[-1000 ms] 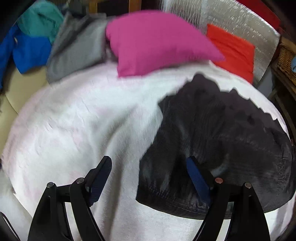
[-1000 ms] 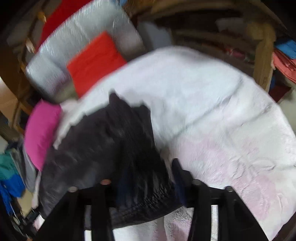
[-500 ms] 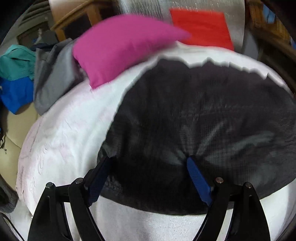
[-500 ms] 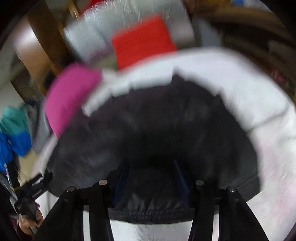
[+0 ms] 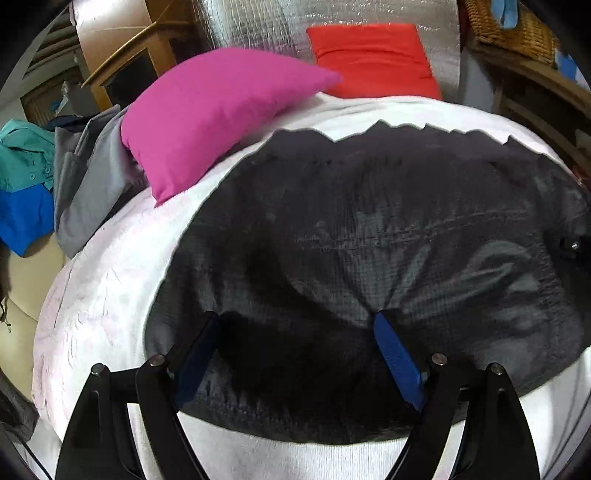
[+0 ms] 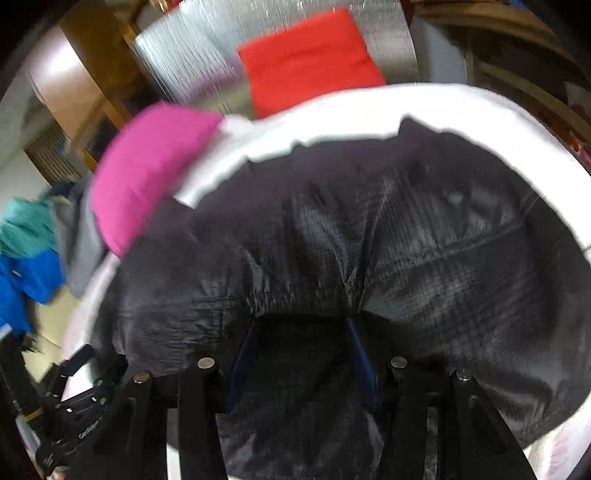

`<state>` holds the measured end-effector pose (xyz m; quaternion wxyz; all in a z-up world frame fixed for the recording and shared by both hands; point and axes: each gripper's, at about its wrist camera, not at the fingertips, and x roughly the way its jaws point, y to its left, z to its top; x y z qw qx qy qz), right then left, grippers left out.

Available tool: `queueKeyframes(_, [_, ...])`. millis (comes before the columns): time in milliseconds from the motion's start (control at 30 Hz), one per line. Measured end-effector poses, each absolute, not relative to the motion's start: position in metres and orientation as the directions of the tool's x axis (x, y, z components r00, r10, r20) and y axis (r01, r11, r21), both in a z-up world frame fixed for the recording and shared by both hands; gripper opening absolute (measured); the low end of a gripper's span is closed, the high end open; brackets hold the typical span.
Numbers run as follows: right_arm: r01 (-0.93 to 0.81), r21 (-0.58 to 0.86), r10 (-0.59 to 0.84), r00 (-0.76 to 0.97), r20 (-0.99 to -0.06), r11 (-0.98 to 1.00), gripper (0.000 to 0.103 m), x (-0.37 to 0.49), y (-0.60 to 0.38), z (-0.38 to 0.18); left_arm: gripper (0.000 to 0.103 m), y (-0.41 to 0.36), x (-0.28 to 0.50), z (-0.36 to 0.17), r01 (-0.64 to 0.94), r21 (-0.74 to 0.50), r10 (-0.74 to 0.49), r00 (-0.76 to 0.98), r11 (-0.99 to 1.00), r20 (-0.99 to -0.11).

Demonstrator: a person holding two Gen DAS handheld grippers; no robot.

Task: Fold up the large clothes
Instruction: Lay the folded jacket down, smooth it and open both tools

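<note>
A dark grey ripstop garment [image 5: 369, 221] lies spread on a white bedspread [image 5: 110, 277]. My left gripper [image 5: 297, 317] points down at its near hem. The jaws are wide and opening, with both blue fingertips pressed into the cloth and creases running out from the right one. My right gripper [image 6: 303, 323] is over the same garment [image 6: 406, 240], with its jaws about half apart and closing. Cloth humps over its fingertips and lies between them, but the blue pad faces still show. The left gripper's body [image 6: 81, 417] shows at the lower left of the right wrist view.
A pink pillow [image 5: 207, 118] and a red cushion [image 5: 373, 59] lie at the bed's far end against a silver foil mat [image 5: 258, 26]. Grey [image 5: 85, 184], teal [image 5: 22, 158] and blue clothes [image 5: 22, 218] are piled on the left. A wicker basket [image 5: 509, 26] stands at the far right.
Both grippers have swung in over the dark garment and come lower. The left came across from the bare white cover. The right gripper's jaws have narrowed.
</note>
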<state>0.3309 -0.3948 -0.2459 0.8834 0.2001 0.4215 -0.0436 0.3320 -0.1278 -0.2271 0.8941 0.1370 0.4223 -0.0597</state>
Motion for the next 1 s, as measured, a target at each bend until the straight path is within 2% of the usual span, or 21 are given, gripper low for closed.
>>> queueKeyframes(67, [0.235,0.334,0.11,0.647,-0.755,0.913,0.053,0.328,-0.396,-0.24,0.088,-0.126,0.333,-0.223,0.22,0.181,0.002,0.63,0.958,-0.777])
queueKeyframes(167, [0.239,0.373,0.132,0.659,-0.74,0.897,0.053,0.309,-0.408,-0.234,0.088,-0.111,0.331,-0.213,0.219,0.094,-0.063,0.616,0.971,-0.785])
queueKeyframes(267, [0.274,0.412,0.113,0.701,-0.705,0.869,0.053,0.281,-0.436,-0.22,0.088,-0.088,0.328,-0.199,0.187,0.035,-0.096,0.645,0.982,-0.758])
queueKeyframes(400, [0.341,0.567,0.125,0.769,-0.627,0.75,0.067,0.236,-0.494,-0.211,0.088,-0.038,0.318,-0.182,0.09,-0.062,-0.107,0.691,0.994,-0.715])
queueKeyframes(467, [0.345,0.65,0.165,0.79,-0.591,0.677,0.069,0.211,-0.511,-0.218,0.088,-0.018,0.318,-0.185,0.063,-0.161,-0.162,0.658,0.985,-0.736])
queueKeyframes(567, [0.369,0.676,0.199,0.769,-0.608,0.638,0.073,0.192,-0.51,-0.231,0.088,-0.006,0.309,-0.199,0.028,-0.266,-0.231,0.585,0.964,-0.778])
queueKeyframes(633, [0.376,0.68,0.233,0.744,-0.627,0.63,0.073,0.194,-0.503,-0.241,0.088,-0.012,0.302,-0.207,0.017,-0.236,-0.205,0.559,0.972,-0.803])
queueKeyframes(733, [0.396,0.676,0.273,0.7,-0.661,0.621,0.073,0.208,-0.485,-0.256,0.088,-0.041,0.282,-0.217,0.069,-0.082,-0.106,0.532,0.994,-0.84])
queueKeyframes(767, [0.405,0.667,0.276,0.685,-0.674,0.625,0.073,0.215,-0.479,-0.261,0.088,-0.049,0.281,-0.222,0.091,-0.065,-0.102,0.512,0.994,-0.853])
queueKeyframes(900, [0.453,0.667,0.293,0.65,-0.701,0.591,0.073,0.236,-0.463,-0.284,0.088,-0.066,0.281,-0.242,0.122,-0.078,-0.123,0.432,0.99,-0.893])
queueKeyframes(1000, [0.484,0.676,0.264,0.668,-0.696,0.556,0.073,0.245,-0.461,-0.293,0.088,-0.06,0.288,-0.239,0.08,-0.096,-0.121,0.441,0.992,-0.889])
